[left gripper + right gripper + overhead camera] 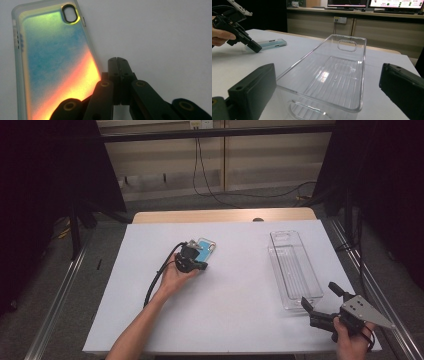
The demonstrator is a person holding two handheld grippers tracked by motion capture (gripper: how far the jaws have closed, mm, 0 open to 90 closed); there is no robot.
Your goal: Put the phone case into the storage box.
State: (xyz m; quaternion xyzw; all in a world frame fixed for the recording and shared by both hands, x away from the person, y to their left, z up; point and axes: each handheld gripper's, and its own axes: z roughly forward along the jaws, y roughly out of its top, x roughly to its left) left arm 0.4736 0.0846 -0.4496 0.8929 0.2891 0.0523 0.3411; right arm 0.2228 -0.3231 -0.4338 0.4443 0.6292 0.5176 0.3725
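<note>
While the left gripper [117, 60] covers part of the phone case [206, 249] from above, its jaws are pressed together, empty, tips just right of the case's edge. Well right, the right gripper [322, 297] gapes wide at the clear bin's [295, 265] near end.

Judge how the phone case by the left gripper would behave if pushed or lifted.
The phone case lies flat on the white table, so it would probably slide, not roll or tip. It looks thin and hollow, likely light and somewhat bendy. Its glossy back may slip between closed-in pads.
</note>
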